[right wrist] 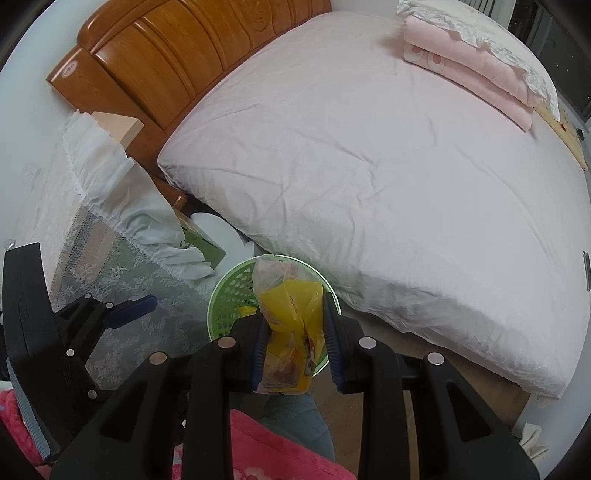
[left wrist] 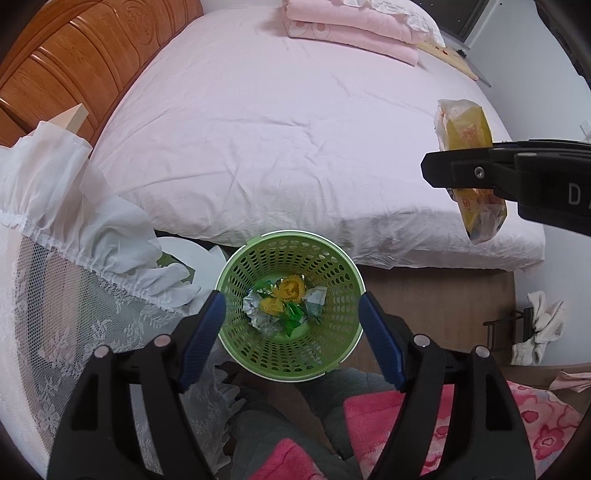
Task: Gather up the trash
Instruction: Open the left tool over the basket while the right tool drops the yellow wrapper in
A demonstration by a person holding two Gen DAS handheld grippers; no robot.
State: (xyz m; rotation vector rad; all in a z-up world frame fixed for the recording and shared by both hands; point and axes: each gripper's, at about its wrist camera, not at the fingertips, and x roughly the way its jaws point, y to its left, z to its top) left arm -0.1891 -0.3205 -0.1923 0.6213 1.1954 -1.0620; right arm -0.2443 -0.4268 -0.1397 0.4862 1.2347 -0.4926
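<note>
Trash basket: green perforated basket [left wrist: 290, 306] on the floor at the foot of the bed's near edge, below both cameras; its rim shows white.
Trash in basket: crumpled wrappers [left wrist: 284, 304], yellow, green and silvery, lie on the bottom of the basket.
Curtain: white ruffled cloth over lace curtain [left wrist: 66, 229] hangs left of the basket, its hem near the basket's left rim.
Left hand-held gripper: left hand-held gripper [left wrist: 291, 332] is spread wide and holds nothing; its blue-padded fingers [left wrist: 203, 339] straddle the basket from above, one seen over each side of the rim, touching nothing that can be made out. In the right wrist view it sits left of the basket [right wrist: 110, 310].
Bed: bed [left wrist: 277, 129] with a pale pink cover lies beyond the basket; wooden headboard [left wrist: 74, 55] far left of it, folded pink blankets [left wrist: 351, 26] at its far side.
Right hand-held gripper: right hand-held gripper [right wrist: 295, 347] is closed narrow on a snack bag, pinching it at the middle between the blue pads.
Snack bag: yellow-and-clear plastic snack bag [right wrist: 288, 325] stands upright in the grip, above and to the right of the basket; from the left wrist view it hangs in front of the bed's right edge [left wrist: 469, 166].
</note>
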